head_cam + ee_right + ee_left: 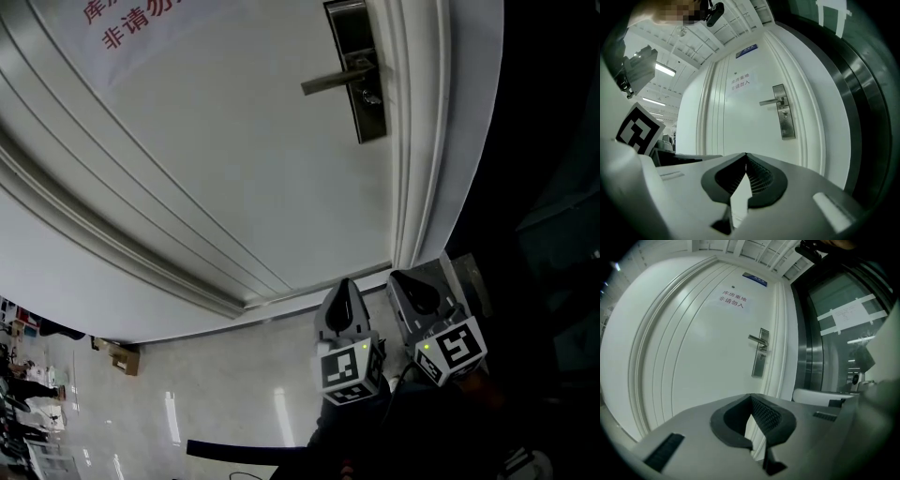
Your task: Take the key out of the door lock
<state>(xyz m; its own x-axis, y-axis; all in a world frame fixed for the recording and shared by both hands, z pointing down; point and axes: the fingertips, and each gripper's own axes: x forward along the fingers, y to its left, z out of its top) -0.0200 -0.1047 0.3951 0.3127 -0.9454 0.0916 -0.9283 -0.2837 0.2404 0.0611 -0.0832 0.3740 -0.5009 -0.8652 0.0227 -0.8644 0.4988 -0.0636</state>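
Observation:
A white door (234,169) carries a steel lock plate (361,75) with a lever handle (336,81). Just below the lever a small key (372,97) sticks out of the lock. The plate also shows far ahead in the left gripper view (761,359), and the key (784,113) under the lever in the right gripper view. My left gripper (344,289) and right gripper (418,283) hang side by side low near the door's foot, well short of the lock. Both are shut, left (751,399) and right (746,159), with nothing between them.
A paper notice (131,23) with red print is stuck high on the door. Right of the door frame (417,141) runs a dark glass and metal panel (825,333). A cardboard box (120,356) lies on the glossy floor (216,394) at left, with people far off.

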